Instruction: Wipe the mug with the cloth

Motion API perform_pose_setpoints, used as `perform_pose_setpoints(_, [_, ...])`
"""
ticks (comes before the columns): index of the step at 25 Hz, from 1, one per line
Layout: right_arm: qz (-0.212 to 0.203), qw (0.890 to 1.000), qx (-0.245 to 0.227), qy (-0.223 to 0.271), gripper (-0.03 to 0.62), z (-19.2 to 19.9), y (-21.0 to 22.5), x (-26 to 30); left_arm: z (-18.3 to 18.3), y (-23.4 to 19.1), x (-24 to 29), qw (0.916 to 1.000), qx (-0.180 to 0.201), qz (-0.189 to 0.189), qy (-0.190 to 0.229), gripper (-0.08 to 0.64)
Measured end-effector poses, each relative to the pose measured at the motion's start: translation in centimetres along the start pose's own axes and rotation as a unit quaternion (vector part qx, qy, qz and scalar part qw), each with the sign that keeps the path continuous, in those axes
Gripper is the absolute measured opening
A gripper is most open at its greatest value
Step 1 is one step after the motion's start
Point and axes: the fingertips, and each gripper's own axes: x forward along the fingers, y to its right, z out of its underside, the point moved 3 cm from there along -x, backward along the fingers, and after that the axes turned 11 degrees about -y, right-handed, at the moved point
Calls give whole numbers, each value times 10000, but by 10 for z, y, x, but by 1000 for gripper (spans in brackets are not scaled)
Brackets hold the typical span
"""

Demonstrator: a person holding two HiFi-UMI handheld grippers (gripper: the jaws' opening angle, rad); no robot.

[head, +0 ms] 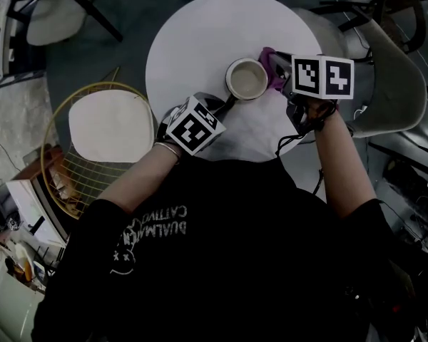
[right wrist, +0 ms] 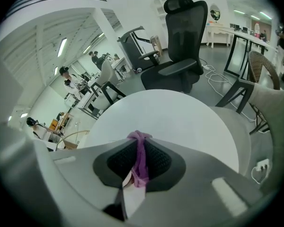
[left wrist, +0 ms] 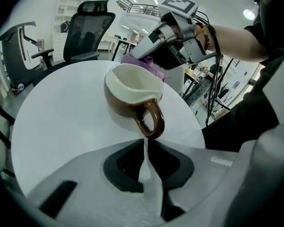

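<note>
- Purple cloth (head: pixel 271 66) clamped in right tool (right wrist: pixel 138 142), touching brown mug (head: pixel 247 79) on its right wall.
- Mug right of white desk's (head: pixel 200 34) middle, handle toward left tool (left wrist: pixel 146 146), which is clamped on it.
- Judged: wipe runs leftward across rim.

Open tabletop (head: pixel 192 41) spreads left of the mug (head: pixel 247 79); a chair (head: pixel 396 91) crowds the right.

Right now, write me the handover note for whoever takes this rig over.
The left claw: shut on the handle of the brown mug, tilted at the round white table.
The right claw: shut on the purple cloth, at the mug's side opposite the handle.
Done: both grips made, cloth at the mug.
Left: wipe the mug; how much is wiped already cannot be told.
</note>
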Motion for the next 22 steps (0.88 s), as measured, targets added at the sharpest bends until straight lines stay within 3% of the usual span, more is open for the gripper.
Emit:
perform_pose_setpoints(7, [190,9997,-152,66,52,-13,3,-1,1,-2,-2,10000,13,11,-39,25])
perform_pose_setpoints(22, [53,9980,-613,153,52,-26,-28,8,-1,-5,0,10000,-57,6,70,26])
